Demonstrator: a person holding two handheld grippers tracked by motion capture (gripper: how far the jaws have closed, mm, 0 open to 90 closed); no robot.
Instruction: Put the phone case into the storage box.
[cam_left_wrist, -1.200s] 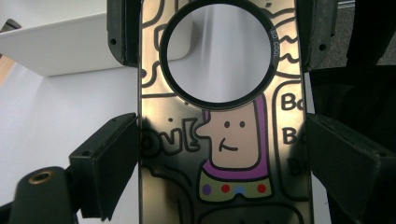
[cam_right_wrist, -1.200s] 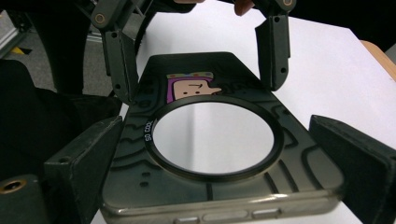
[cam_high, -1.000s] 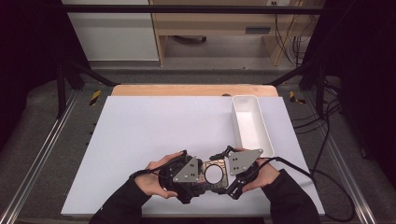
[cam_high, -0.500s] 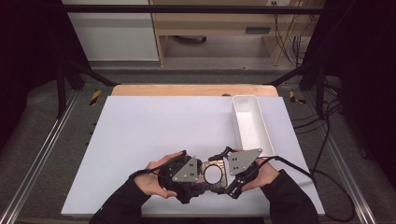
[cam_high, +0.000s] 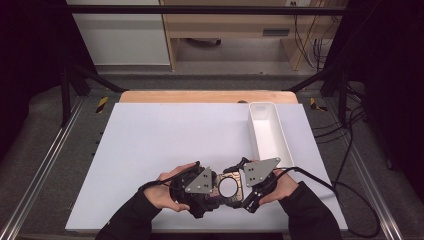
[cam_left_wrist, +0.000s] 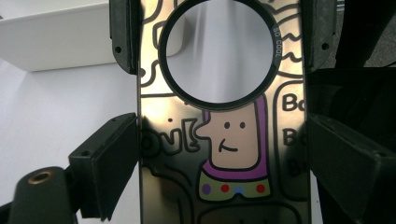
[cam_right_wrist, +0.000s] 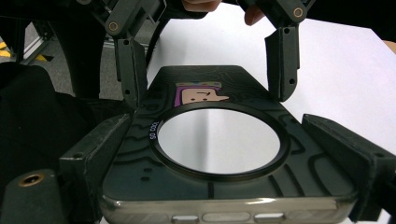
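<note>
Both grippers are holding one phone case (cam_high: 228, 187) between them, near the front edge of the white table (cam_high: 165, 135), just in front of the person.

Left gripper (cam_high: 212, 190) is gripping the case from the left side, jaws closed on its long edges. In the left gripper view the case (cam_left_wrist: 219, 140) is running straight up between the black jaws, each jaw pressing an edge. Case is dark and glossy with doodle outlines, a cartoon figure (cam_left_wrist: 233, 154) with a purple collar and coloured dots, and a black ring (cam_left_wrist: 218, 49) near the far end.

Right gripper (cam_high: 239, 186) is gripping the same case from the opposite end, jaws narrowed onto its sides. In the right gripper view the case (cam_right_wrist: 224, 154) is lying flat between the jaws, ring (cam_right_wrist: 219, 140) nearest the camera, button cutouts showing on the near rim. The left gripper's jaws (cam_right_wrist: 205, 65) are clamping the far end.

White tray (cam_high: 269, 132) is sitting at the right side of the table, well apart from the case. Both hands are wrapping the gripper bodies, left hand (cam_high: 167, 187), right hand (cam_high: 282, 185). Cable (cam_high: 345, 210) is trailing off to the right.
</note>
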